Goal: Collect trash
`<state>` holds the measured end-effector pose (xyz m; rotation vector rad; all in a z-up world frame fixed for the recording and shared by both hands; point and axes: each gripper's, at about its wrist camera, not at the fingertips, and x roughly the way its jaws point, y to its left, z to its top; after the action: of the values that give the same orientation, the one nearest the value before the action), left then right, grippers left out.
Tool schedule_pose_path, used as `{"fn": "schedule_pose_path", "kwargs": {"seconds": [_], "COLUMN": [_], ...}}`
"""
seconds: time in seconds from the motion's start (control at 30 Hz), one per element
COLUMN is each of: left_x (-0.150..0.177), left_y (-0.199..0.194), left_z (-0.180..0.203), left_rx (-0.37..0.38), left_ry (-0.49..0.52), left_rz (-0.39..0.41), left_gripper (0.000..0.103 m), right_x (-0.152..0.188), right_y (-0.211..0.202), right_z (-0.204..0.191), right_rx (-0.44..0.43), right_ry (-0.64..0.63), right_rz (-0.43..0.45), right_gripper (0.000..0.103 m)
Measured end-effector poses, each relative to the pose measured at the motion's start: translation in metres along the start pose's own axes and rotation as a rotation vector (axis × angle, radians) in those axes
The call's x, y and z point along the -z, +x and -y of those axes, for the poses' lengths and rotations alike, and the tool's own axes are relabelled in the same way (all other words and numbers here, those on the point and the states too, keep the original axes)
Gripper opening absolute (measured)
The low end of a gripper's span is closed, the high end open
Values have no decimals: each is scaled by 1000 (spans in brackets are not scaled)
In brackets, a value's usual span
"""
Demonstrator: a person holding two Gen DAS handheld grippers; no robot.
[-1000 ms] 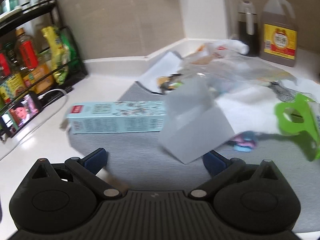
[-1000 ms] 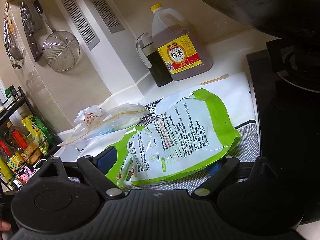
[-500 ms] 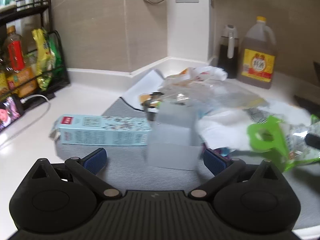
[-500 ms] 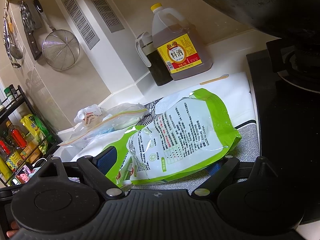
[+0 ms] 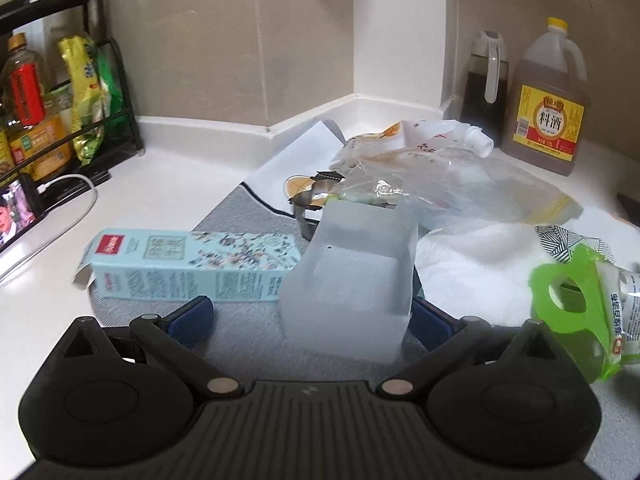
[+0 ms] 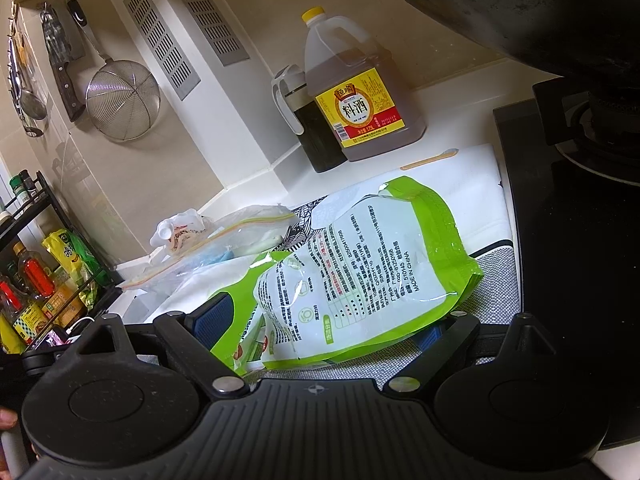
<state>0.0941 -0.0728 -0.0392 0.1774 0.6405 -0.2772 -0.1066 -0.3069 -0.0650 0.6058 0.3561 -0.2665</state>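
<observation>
Left gripper sits low over the grey mat, fingers spread wide, and the frosted box stands right between them, untouched on the left side; on the right its corner hides the finger, so contact there is unclear. Beside it lies the blue carton, with a clear bag and a spouted pouch piled behind.

Over on the right gripper, the fingers are also spread, and the green pouch lies across them on the mat, near the stove. Whether either pad presses it, I cannot tell.

Looks like the picking stage: nothing is gripped yet. No bin shows in either view. Next, I reckon, the left fingers need to close squarely on the box walls, gently, since thin plastic may buckle or skid away.
</observation>
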Motion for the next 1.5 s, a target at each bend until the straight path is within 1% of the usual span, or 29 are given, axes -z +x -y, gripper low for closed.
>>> {"fn": "schedule_pose_path", "kwargs": {"seconds": [0.17,0.2,0.23,0.27,0.3,0.33,0.37,0.4,0.43,0.47,0.5,0.53,0.57,0.67,0.83,0.93,1.03,1.1,1.2,1.3,1.5], "left_x": [-5,-5,-4,-4,-4,-4,-3,-3,-3,-2,-1,0,1,4,11,19,32,42,59,74,103], "left_y": [14,16,16,16,16,14,11,7,3,0,-4,-10,-14,-31,-69,-91,-110,-121,-140,-160,-200], "left_z": [9,10,11,11,10,8,6,4,3,2,0,-2,-3,-10,-24,-31,-37,-44,-52,-56,-67], "left_rx": [39,42,45,48,52,61,66,72,79,86,92,98,101,111,118,115,100,109,124,104,82], "left_ry": [26,24,20,18,12,-4,-20,-27,-28,-29,-34,-36,-38,-50,-55,-55,-60,-72,-84,-84,-87], "left_rz": [-21,-18,-14,-17,-23,-24,-13,-3,4,9,15,24,31,52,122,153,163,162,165,165,208], "left_gripper": [103,101,98,84,71,70,67,67,67,67,67,67,67,67,67,67,67,67,67,67,67], "right_x": [0,0,0,0,0,1,1,1,2,2,2,3,3,5,11,15,17,17,15,17,23], "right_y": [0,0,0,0,0,-1,-2,-2,-2,-2,-1,-2,-3,-10,-34,-54,-72,-83,-95,-105,-133], "right_z": [-1,-1,-1,-1,-1,0,1,4,7,10,11,10,7,-2,-18,-31,-44,-50,-56,-63,-76], "right_rx": [4,5,5,6,13,21,31,41,51,46,30,11,-4,-12,16,36,49,53,55,49,5], "right_ry": [-6,-7,-7,-4,1,9,20,39,61,79,80,66,42,-13,-75,-155,-242,-281,-306,-338,-371], "right_rz": [-5,-5,-5,-3,3,10,16,19,20,17,18,22,25,70,126,181,248,279,295,299,310], "right_gripper": [92,92,92,91,88,86,79,64,54,35,28,23,13,11,7,7,7,7,7,7,7]}}
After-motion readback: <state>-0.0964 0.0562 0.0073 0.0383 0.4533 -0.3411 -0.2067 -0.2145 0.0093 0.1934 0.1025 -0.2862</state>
